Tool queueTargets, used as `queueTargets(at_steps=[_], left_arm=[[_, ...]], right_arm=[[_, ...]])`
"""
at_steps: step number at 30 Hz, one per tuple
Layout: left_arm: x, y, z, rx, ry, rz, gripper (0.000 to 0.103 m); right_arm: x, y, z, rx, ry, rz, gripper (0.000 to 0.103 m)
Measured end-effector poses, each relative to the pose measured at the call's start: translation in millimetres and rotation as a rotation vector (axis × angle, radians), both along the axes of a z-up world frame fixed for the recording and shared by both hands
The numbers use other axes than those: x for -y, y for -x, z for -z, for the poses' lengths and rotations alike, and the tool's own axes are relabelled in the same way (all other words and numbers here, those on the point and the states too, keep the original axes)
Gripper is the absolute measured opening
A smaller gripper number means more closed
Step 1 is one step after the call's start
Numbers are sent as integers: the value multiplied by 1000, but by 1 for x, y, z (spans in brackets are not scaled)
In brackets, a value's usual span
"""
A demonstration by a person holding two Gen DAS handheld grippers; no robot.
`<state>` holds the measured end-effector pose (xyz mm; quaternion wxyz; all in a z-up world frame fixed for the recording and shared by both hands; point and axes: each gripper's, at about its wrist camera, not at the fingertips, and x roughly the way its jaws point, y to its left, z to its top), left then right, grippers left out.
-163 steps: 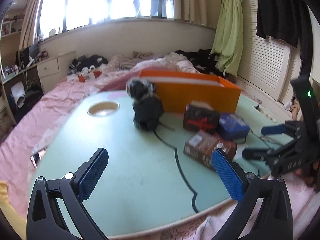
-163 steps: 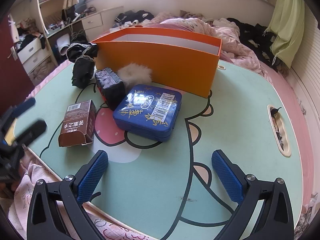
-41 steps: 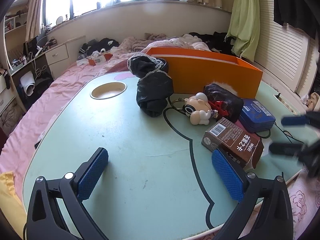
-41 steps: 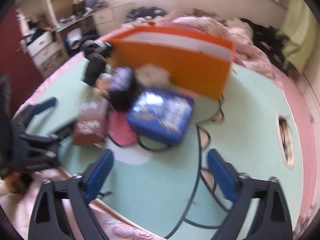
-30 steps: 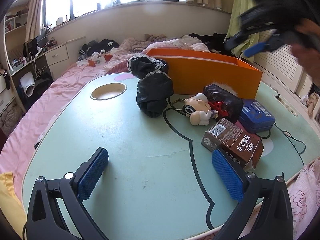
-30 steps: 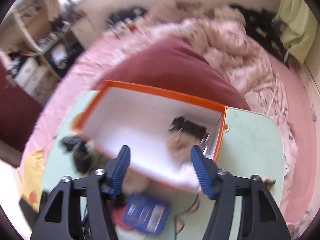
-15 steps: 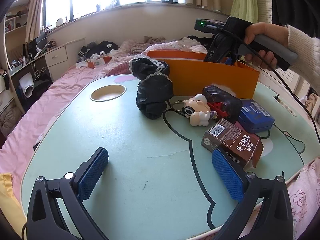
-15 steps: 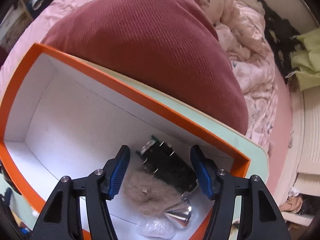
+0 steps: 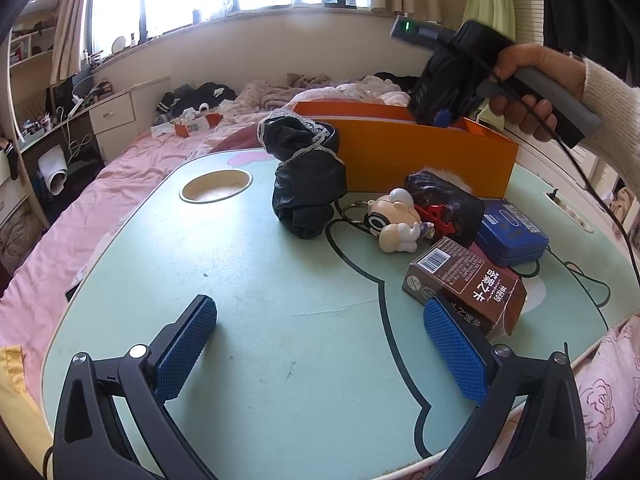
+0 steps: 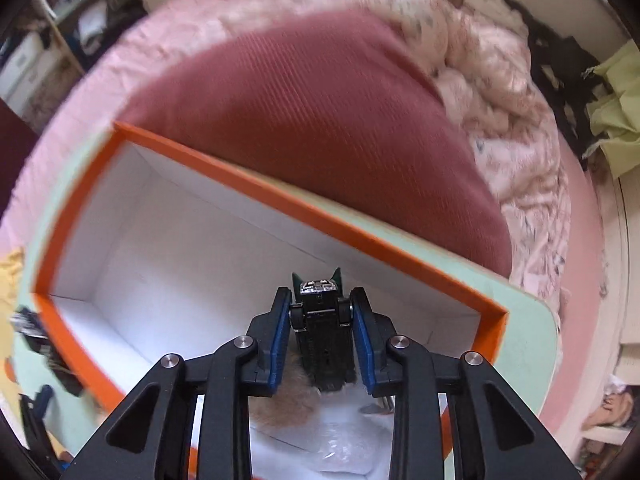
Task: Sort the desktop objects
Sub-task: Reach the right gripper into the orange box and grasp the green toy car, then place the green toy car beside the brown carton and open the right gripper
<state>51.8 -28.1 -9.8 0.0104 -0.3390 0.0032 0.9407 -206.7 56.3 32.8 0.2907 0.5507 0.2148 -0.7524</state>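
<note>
My right gripper (image 10: 322, 314) is shut on a small black toy car (image 10: 322, 328) and holds it inside the orange box (image 10: 280, 204), just above a beige fur ball (image 10: 280, 404). In the left wrist view that gripper (image 9: 440, 118) dips into the same orange box (image 9: 400, 152). My left gripper (image 9: 320, 344) is open and empty, low over the green table (image 9: 260, 300). A brown carton (image 9: 464, 284) lies beside its right finger. A pig toy (image 9: 394, 220), a dark pouch (image 9: 444, 204), a blue tin (image 9: 510, 230) and black cloth (image 9: 306, 184) lie in front of the box.
A round cup hole (image 9: 216, 186) sits in the table at the back left. A maroon cushion (image 10: 320, 120) and pink bedding lie behind the box. A black cable (image 9: 580, 272) runs across the table's right side. A clear plastic bag (image 10: 332, 452) lies in the box.
My right gripper has gone down into the orange box and closed on the black toy car that lay there. The left gripper has stayed still.
</note>
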Motion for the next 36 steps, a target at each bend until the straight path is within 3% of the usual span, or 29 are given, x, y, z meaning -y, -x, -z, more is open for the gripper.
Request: queueTargets(at_steps=[8, 13, 16, 21, 28, 33, 34, 36], left_arm=[[0, 0, 0, 0, 0, 0, 103], [0, 0, 0, 0, 0, 0, 103], [0, 0, 0, -1, 0, 0, 103], [0, 0, 0, 0, 0, 0, 103], [0, 0, 0, -1, 0, 1, 103], [1, -1, 0, -1, 0, 1, 103], [1, -1, 0, -1, 0, 1, 103], [1, -1, 0, -1, 0, 1, 103]], right_arm=[[-30, -35, -89, -141, 281, 10, 27], [-61, -70, -118, -101, 428, -13, 27], [-76, -97, -111, -39, 469, -36, 27], [-85, -126, -70, 105, 460, -54, 27], [-82, -141, -21, 230, 449, -41, 27], [-72, -147, -12, 183, 424, -41, 28], [-73, -147, -12, 172, 434, -38, 33], [-81, -150, -16, 144, 471, -13, 62]])
